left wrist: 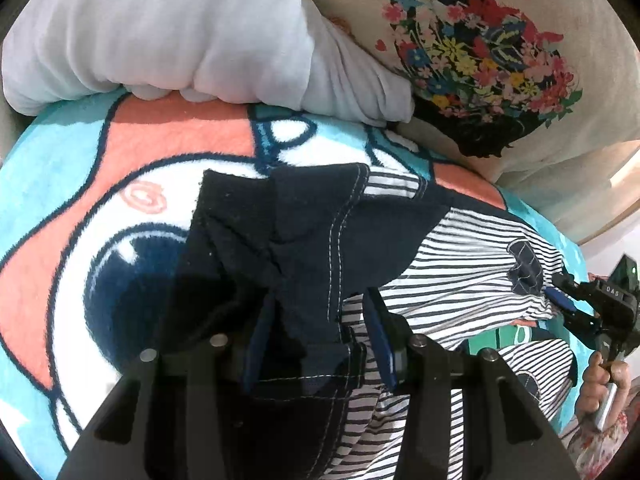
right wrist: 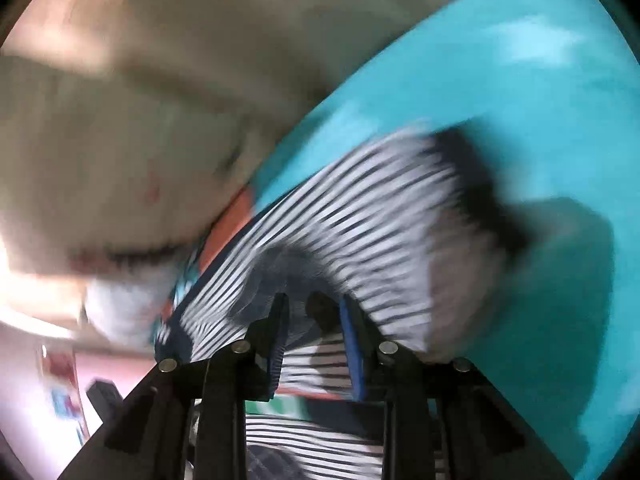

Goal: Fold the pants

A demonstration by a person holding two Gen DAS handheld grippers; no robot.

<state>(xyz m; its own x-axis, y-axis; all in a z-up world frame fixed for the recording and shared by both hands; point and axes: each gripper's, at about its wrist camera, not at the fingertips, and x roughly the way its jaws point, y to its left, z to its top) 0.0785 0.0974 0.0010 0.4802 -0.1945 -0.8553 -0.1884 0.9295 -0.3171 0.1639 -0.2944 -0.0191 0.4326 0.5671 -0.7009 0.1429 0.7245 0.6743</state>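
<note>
A: Left hand-held gripper (left wrist: 320, 320) has its jaws pinched on the dark navy cuff of the striped pants (left wrist: 460, 280), cloth bunched between the blue pads.

B: And the pants are spread across the cartoon blanket (left wrist: 60, 200), lifted at that cuff.

A: The right hand-held gripper (left wrist: 560, 302) is at the far edge of the pants, at the navy patch.

B: Its own view is badly blurred. Striped cloth sits between the fingers (right wrist: 354, 352), but whether they're clamped I can't tell.

A: Behind the blanket, a white pillow (left wrist: 160, 40) and a floral cushion (left wrist: 480, 40).
</note>
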